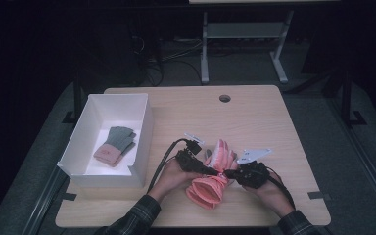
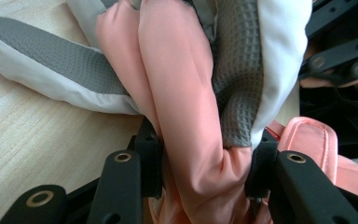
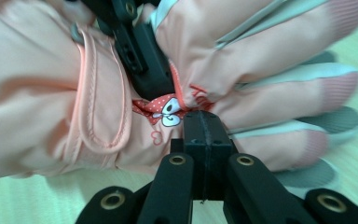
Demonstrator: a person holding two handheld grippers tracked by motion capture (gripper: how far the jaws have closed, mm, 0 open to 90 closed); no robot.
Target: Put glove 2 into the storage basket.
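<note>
A pink glove [image 1: 210, 183] with pale grey-tipped fingers stands bunched at the middle of the wooden table [image 1: 254, 112]. My left gripper [image 1: 209, 170] comes at it from the left. In the left gripper view its jaws press from both sides on a bundle of the pink glove [image 2: 186, 93], pink cloth and grey waffle palm together, so the left gripper [image 2: 205, 158] is shut on it. My right gripper [image 1: 230, 173] meets the glove from the right. Its jaws lie flat together, and the right gripper [image 3: 204, 122] nips a thin fold of the pink glove [image 3: 42, 93] by a red dotted bow.
A white box [image 1: 144, 122] stands at the table's left and holds a grey and pink glove [image 1: 115, 144]. A small white tag [image 1: 194, 137] lies behind the grippers. A cable hole [image 1: 224, 98] is near the far edge. A hand holds each gripper at the near edge.
</note>
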